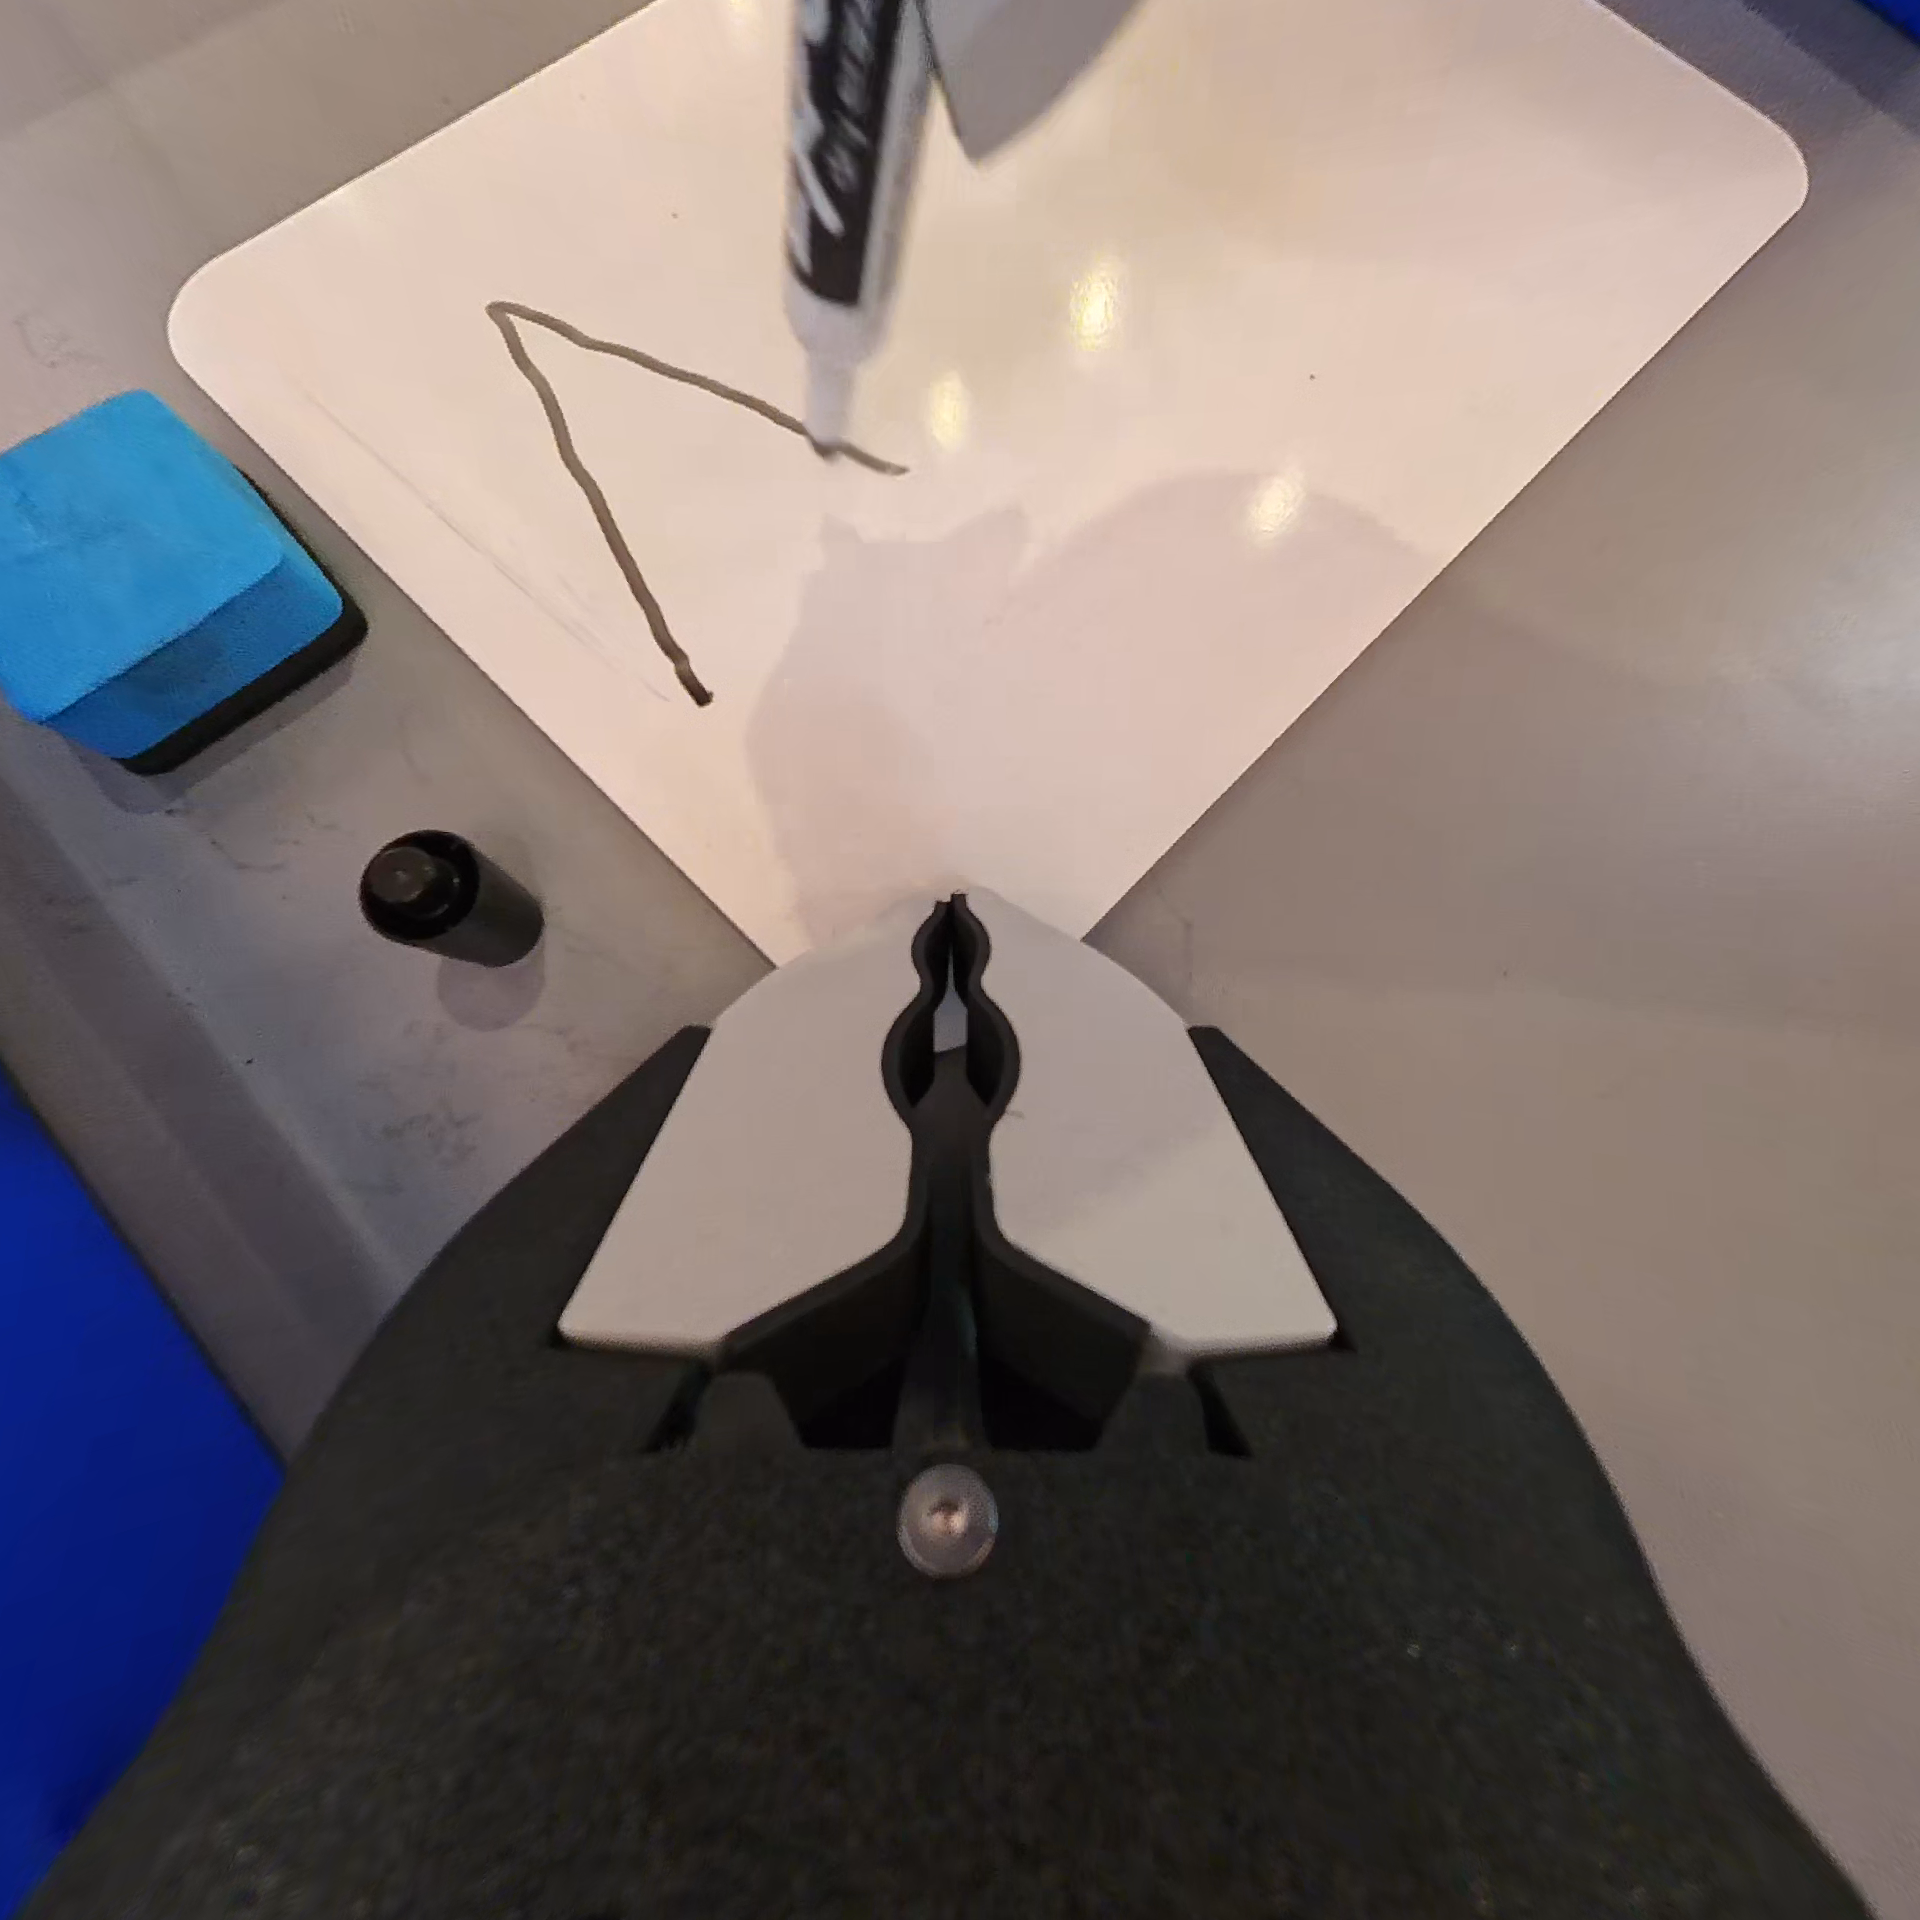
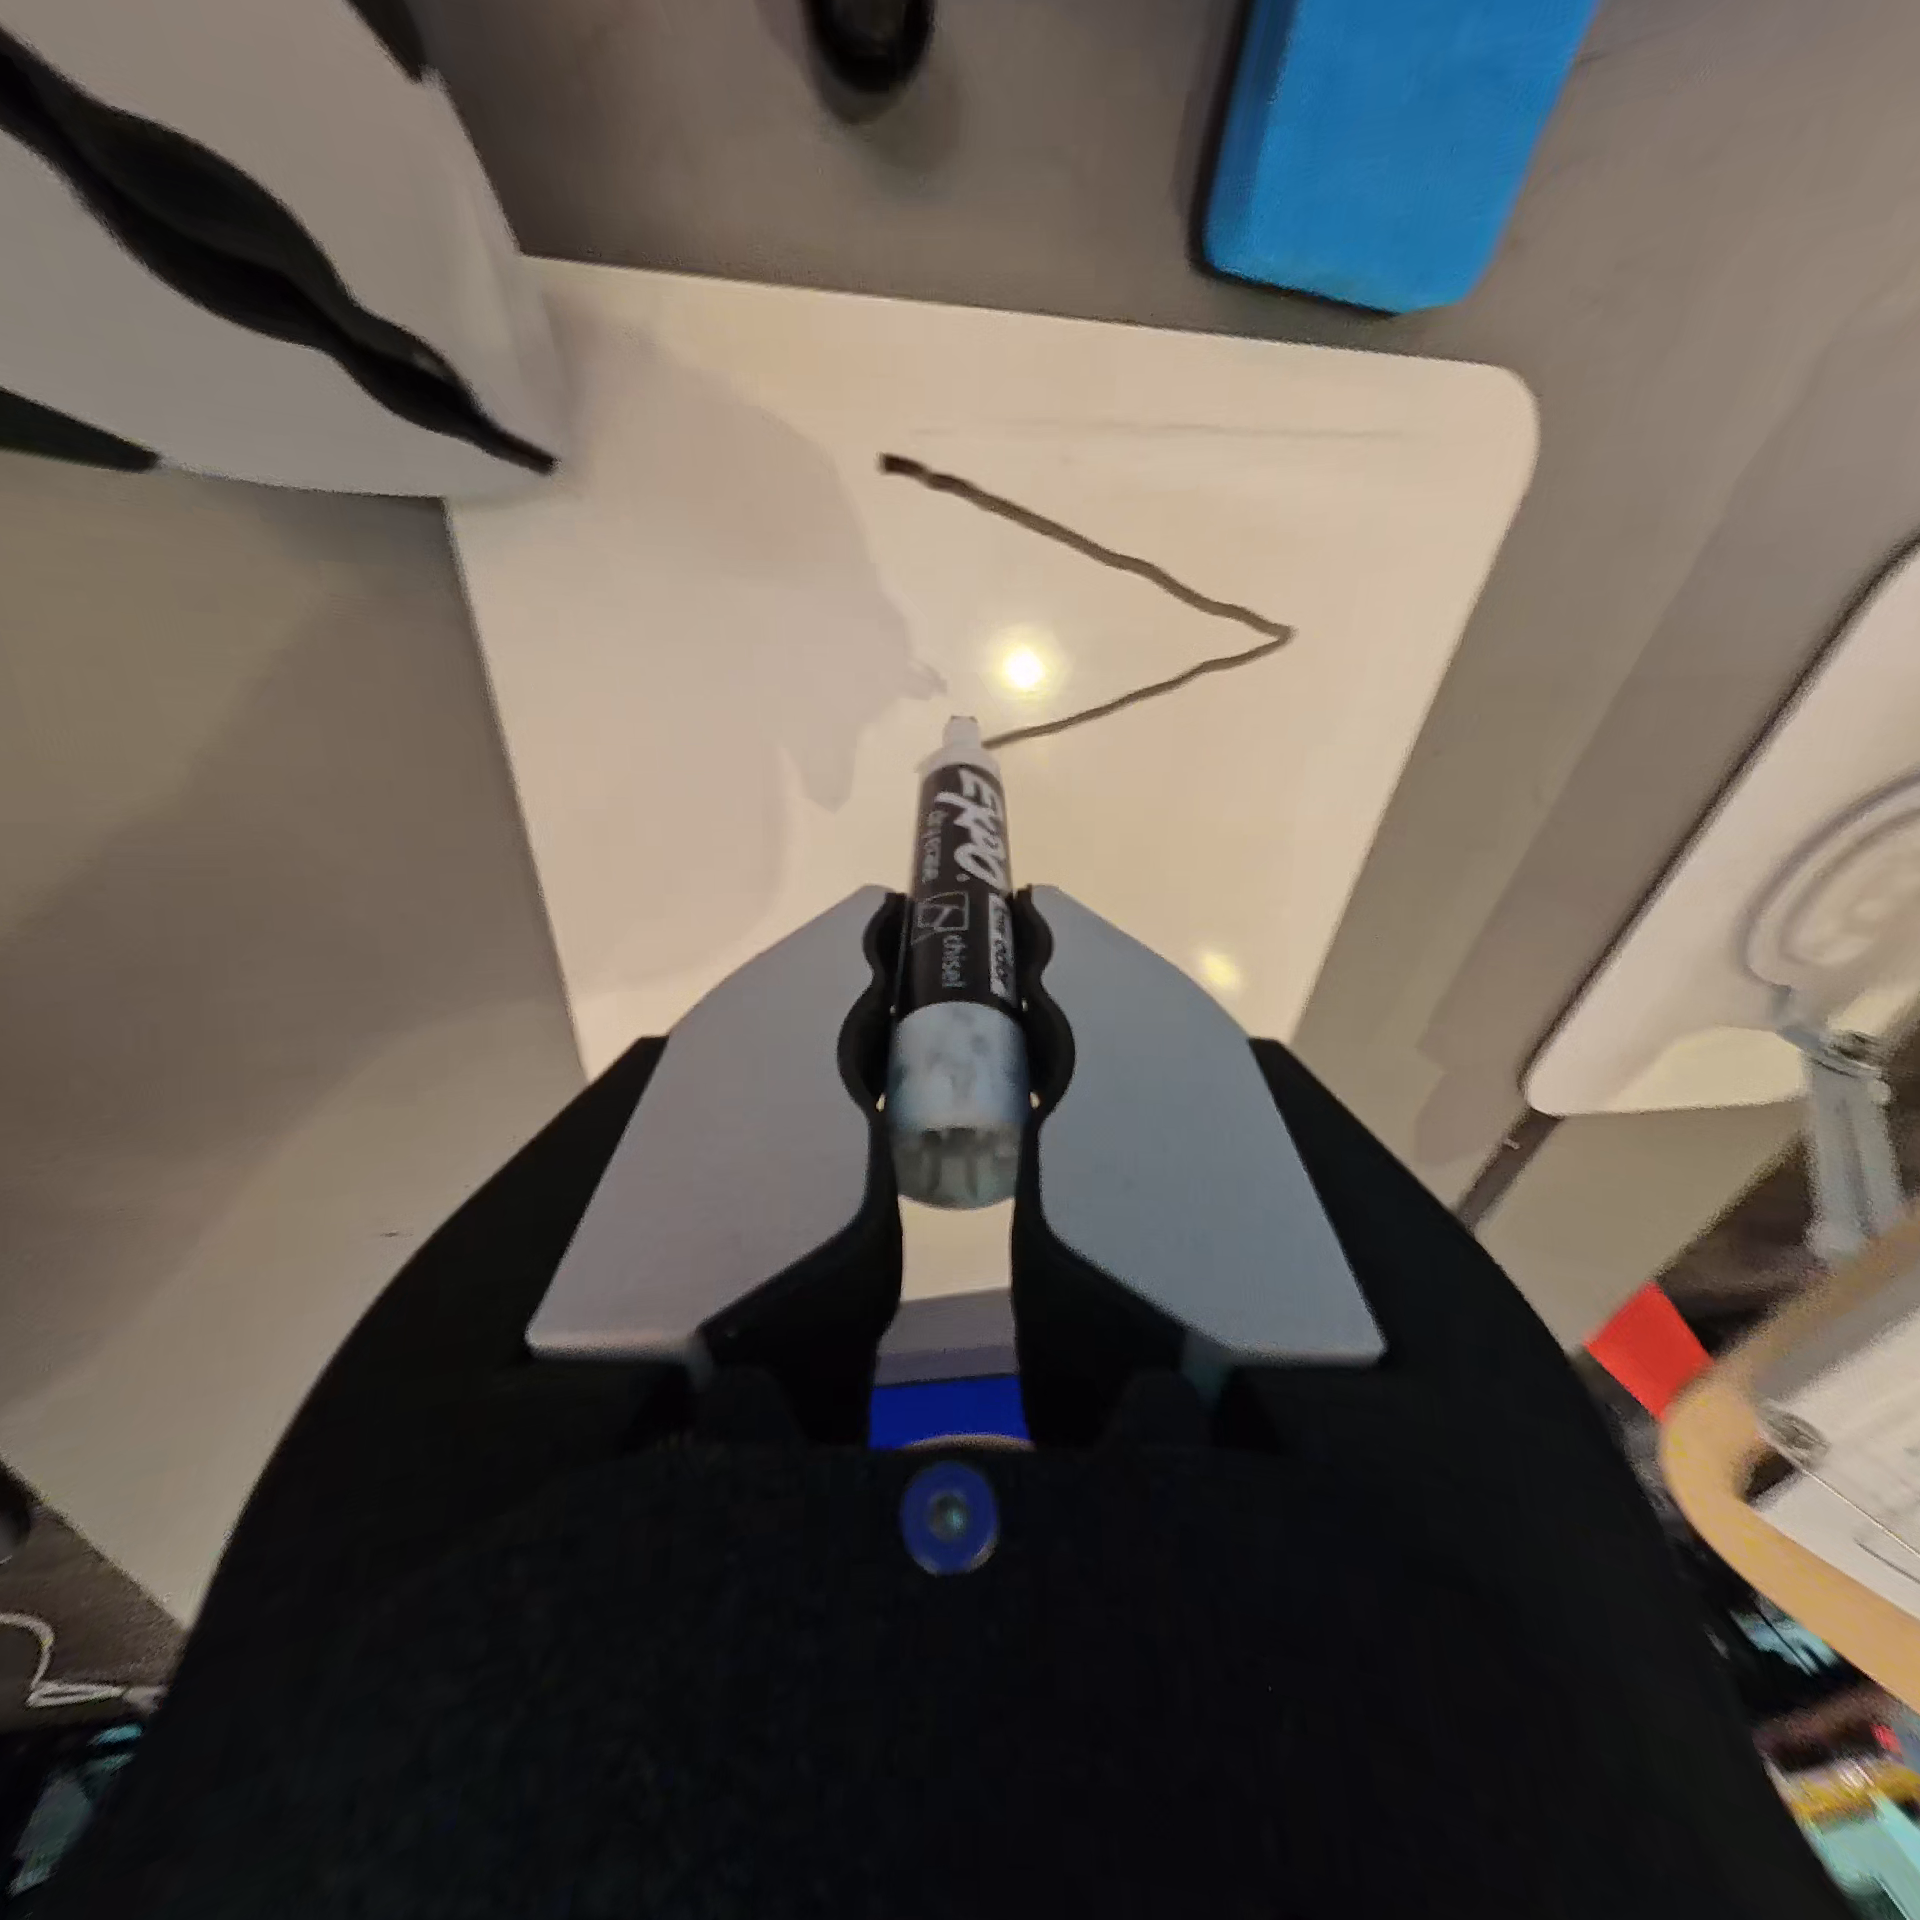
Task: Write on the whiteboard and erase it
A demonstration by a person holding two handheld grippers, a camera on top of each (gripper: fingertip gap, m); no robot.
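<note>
The right gripper (image 2: 954, 914) was clamped on the marker (image 2: 954, 883), its fingers (image 2: 1132, 1060) pinching the barrel near the rear end, so the marker stuck out straight ahead of it. The tip rested on the whiteboard (image 2: 644, 727), at the end of a dark line (image 2: 1143, 566) bent into a sharp angle. In the left wrist view the marker (image 1: 842, 197) came down from the top edge, tilted, meeting the line (image 1: 582, 488) near the middle of the whiteboard (image 1: 1247, 499).

The left gripper (image 1: 954, 914) was closed with nothing between its fingers, their tips pressed together at the near corner of the whiteboard; whether they touched it could not be told.

The eraser (image 1: 156, 571), blue on a black base, lay on the table (image 1: 1558, 935) just beside the whiteboard's left edge. The black cap (image 1: 447, 899) lay near it, also off the board, left of the left gripper.
</note>
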